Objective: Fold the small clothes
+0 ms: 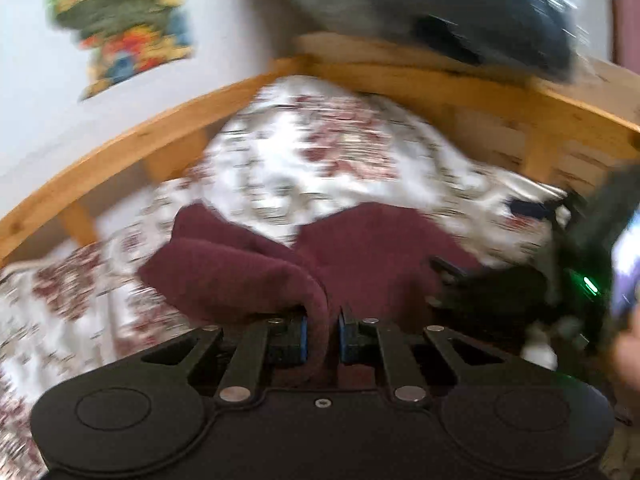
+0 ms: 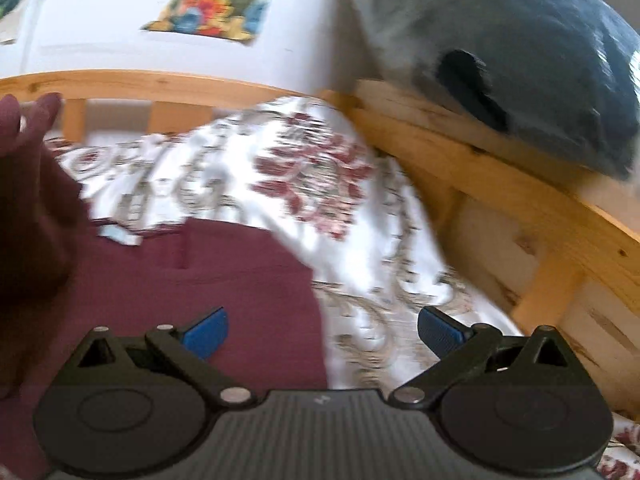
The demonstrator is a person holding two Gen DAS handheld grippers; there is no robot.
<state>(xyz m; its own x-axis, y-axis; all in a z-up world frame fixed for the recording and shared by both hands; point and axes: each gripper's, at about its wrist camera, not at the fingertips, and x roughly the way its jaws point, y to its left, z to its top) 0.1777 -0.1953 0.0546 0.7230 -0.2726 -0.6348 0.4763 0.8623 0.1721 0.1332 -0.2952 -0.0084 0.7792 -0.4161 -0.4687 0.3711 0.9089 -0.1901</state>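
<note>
On the bed, a dark red soft cloth garment [image 1: 248, 268] lies over a white sheet with red flowers [image 1: 280, 160]. Far to the left, a bright flowery picture [image 1: 120, 28] hangs on the pale wall. Under it runs the light wooden bed rail [image 1: 120, 152].

Moving right, the left gripper [image 1: 323, 334] has its blue pads [image 1: 303, 334] pressed together on a fold of the dark red cloth. The fold goes up from the pads in a thick bunch. More of the garment spreads out flat behind it.

Further right is the right gripper [image 2: 322, 332]. Its blue pads [image 2: 208, 334] are spread wide with nothing between them. It hangs over the right edge of the garment, where red cloth meets the sheet. A blurry hand [image 2: 32, 184] shows at the left side of that view.

At the far right, a big blue-grey plush toy [image 2: 520, 64] rests on the wooden rail.

To do this fold well, I think the left claw should hold tight and carry its fold straight across. The right claw could pinch the other corner so both sides move together. Going slowly should help keep the edge flat and neat.
</note>
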